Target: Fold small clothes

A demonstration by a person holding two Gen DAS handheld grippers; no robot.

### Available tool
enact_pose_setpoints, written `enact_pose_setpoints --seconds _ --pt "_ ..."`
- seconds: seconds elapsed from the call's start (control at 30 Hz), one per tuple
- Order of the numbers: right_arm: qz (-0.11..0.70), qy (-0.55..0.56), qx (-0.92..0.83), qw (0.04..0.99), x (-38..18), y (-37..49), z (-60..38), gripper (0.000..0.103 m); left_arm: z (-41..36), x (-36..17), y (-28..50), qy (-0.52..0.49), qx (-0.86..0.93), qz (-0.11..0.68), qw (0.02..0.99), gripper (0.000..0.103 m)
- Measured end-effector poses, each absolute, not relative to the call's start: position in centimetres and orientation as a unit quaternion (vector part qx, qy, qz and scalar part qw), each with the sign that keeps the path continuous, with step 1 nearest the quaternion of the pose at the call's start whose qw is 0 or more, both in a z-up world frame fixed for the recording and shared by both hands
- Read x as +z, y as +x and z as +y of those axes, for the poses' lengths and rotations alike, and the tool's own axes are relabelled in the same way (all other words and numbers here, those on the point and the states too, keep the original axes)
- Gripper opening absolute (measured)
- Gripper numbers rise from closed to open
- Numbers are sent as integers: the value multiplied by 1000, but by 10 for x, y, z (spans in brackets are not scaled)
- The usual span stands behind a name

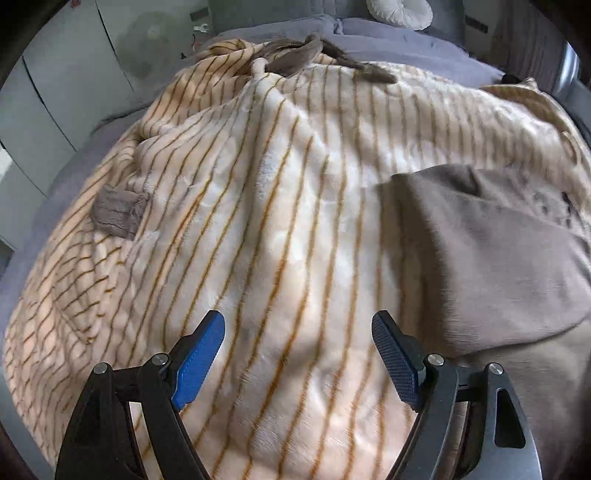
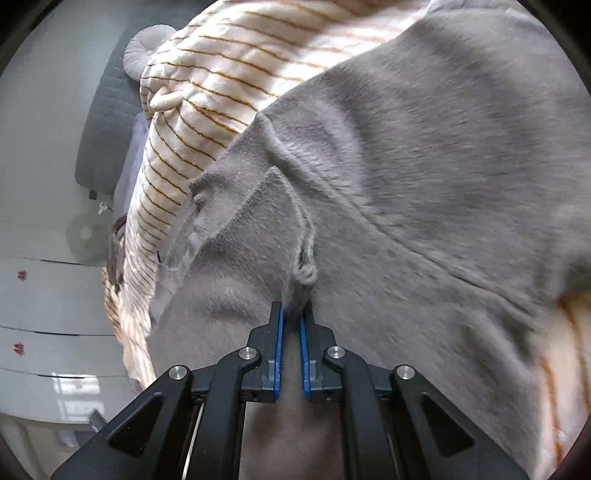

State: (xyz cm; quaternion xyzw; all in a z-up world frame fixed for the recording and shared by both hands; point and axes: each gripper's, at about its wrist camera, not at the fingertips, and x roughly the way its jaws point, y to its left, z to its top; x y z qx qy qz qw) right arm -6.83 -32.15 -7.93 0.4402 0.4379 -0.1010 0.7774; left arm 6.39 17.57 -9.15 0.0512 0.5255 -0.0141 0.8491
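While a big fluffy cream blanket with thin orange-brown stripes [image 1: 280, 206] covers most of the bed, a soft grey garment [image 2: 424, 177] lies on top of it, over on the right side in the left wrist view. The grey garment is smaller than the blanket, and one part of it is bunched up and lifted. The right gripper [image 2: 291, 314] has its two blue pads pressed close together, with a fold of the grey garment pinched between them, just below a knotted grey drawstring [image 2: 306, 273]. The left gripper [image 1: 298, 325] has its blue pads spread wide apart, with nothing between them, and it hangs over the striped blanket just beside the grey garment. A small brown fuzzy cloth [image 1: 118, 214] sits on the blanket to the left, well apart from the grey garment. At the far end of the bed a round white cushion [image 1: 400, 13] rests near the headboard.
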Motion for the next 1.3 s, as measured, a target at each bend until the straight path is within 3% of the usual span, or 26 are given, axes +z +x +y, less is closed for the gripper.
enact_pose_setpoints --seconds 0.17,0.23,0.3,0.5,0.6,0.63,1.3 --pt "428 435 -116 784 -59 -85 -325 12 141 -83 69 49 -61 523 849 83" --pt "419 428 -110 793 -50 -82 -325 25 123 -80 71 49 -74 520 849 83" --pt "413 424 -107 799 -46 -74 -327 29 107 -83 76 51 -82 521 848 83" --pt "422 382 -134 811 -47 -53 -327 26 85 -119 82 79 -72 552 827 83" --pt "457 368 -150 796 -67 -52 -330 4 91 -126 78 61 -73 554 827 89" --pt "454 376 -147 794 -69 -55 -333 3 93 -126 78 61 -68 558 825 91" --pt "464 422 -107 771 -68 -93 -332 9 34 -101 46 76 -89 594 796 91"
